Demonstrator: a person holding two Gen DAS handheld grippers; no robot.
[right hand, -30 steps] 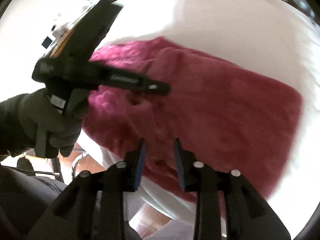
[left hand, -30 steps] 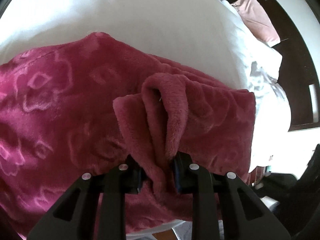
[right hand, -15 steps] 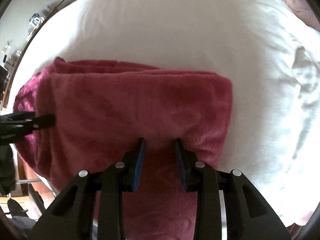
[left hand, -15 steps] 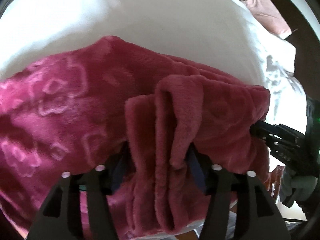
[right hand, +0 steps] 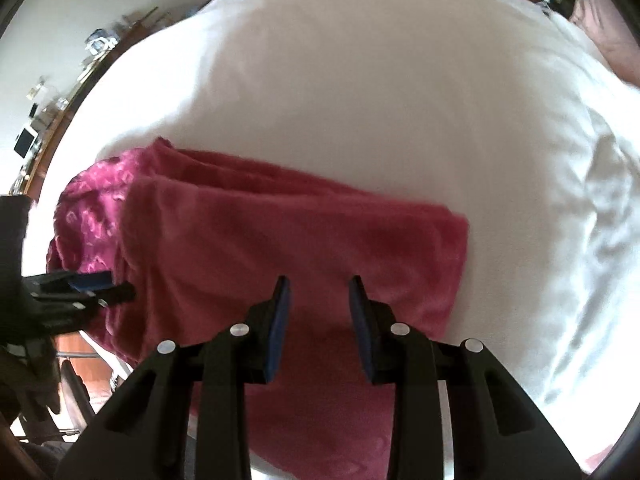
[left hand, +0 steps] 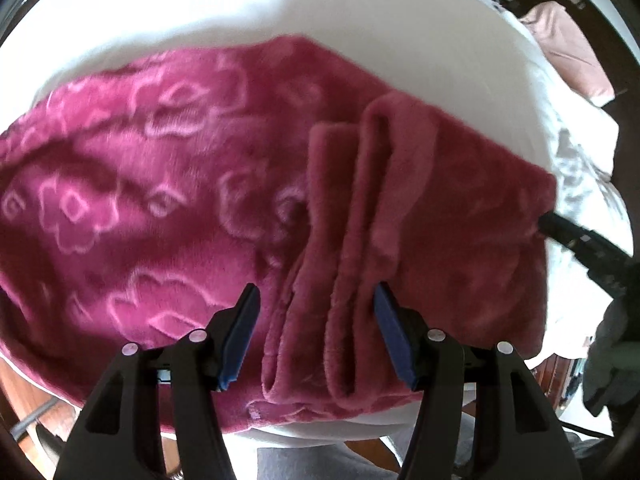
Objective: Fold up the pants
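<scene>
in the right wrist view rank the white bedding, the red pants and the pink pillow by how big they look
1. White bedding, fills most of the view.
2. Red pants.
3. Pink pillow, only a cut-off sliver at the far edge, so true size is unsure.

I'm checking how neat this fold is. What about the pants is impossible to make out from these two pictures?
- Waistband and leg ends of the pants: left wrist view, motion blur, and the cloth runs off the left edge.
- Near edge of the pants: right wrist view, hidden behind the right tongs.
- Layers in the bunched ridge: left wrist view, only the outer folds show above the open left tongs.
- Underside: against the white bedding.
</scene>
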